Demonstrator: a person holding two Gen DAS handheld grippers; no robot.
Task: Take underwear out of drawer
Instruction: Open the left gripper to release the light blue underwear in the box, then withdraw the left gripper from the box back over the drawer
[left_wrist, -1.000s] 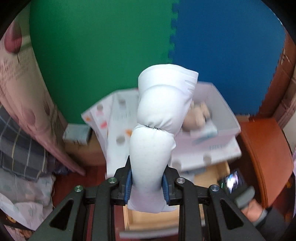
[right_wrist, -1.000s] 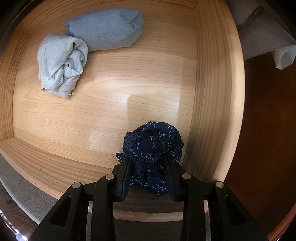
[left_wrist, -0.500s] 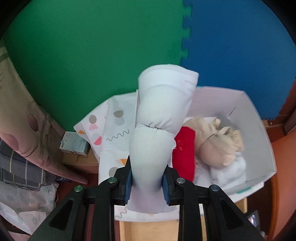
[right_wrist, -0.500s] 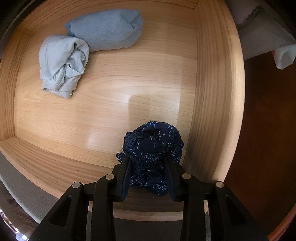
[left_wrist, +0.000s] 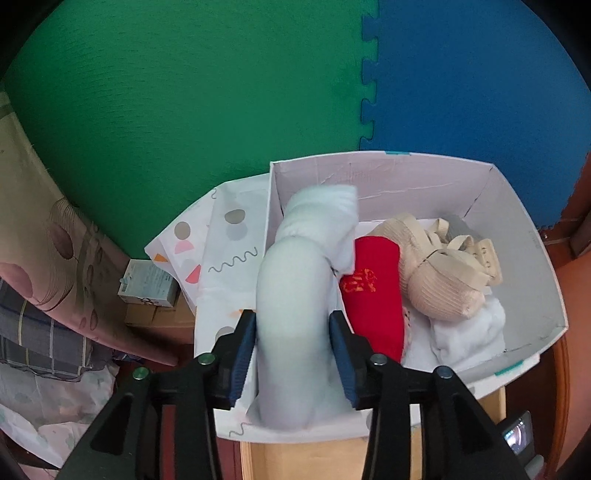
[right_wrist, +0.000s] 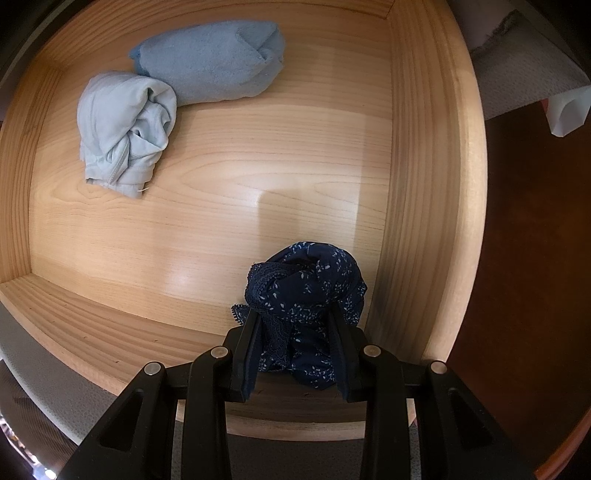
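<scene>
Letting go over the box, the left gripper (left_wrist: 291, 354) has its jaws opening around a pale, rolled white cotton garment (left_wrist: 299, 306); the roll sits between the blue pads with a sliver of gap showing, its lower end already inside the white cardboard box (left_wrist: 517, 236). Beyond it in the box lie a folded red garment with gold embroidery (left_wrist: 373, 295), a beige ribbed bra (left_wrist: 432, 273) and a crumpled white cloth (left_wrist: 469, 332), so several pieces look to be out already. Over at the light wooden drawer (right_wrist: 424, 184), the right gripper (right_wrist: 295, 347) has its jaws clamped on a bunched navy floral lace-trimmed pair of underwear (right_wrist: 306, 295) near the drawer's front right corner, seemingly about to come out. Farther back, a pale blue crumpled garment (right_wrist: 125, 129) and a folded blue terry cloth piece (right_wrist: 210, 62) touch each other by the far wall. By my reckoning, those two are left.
</scene>
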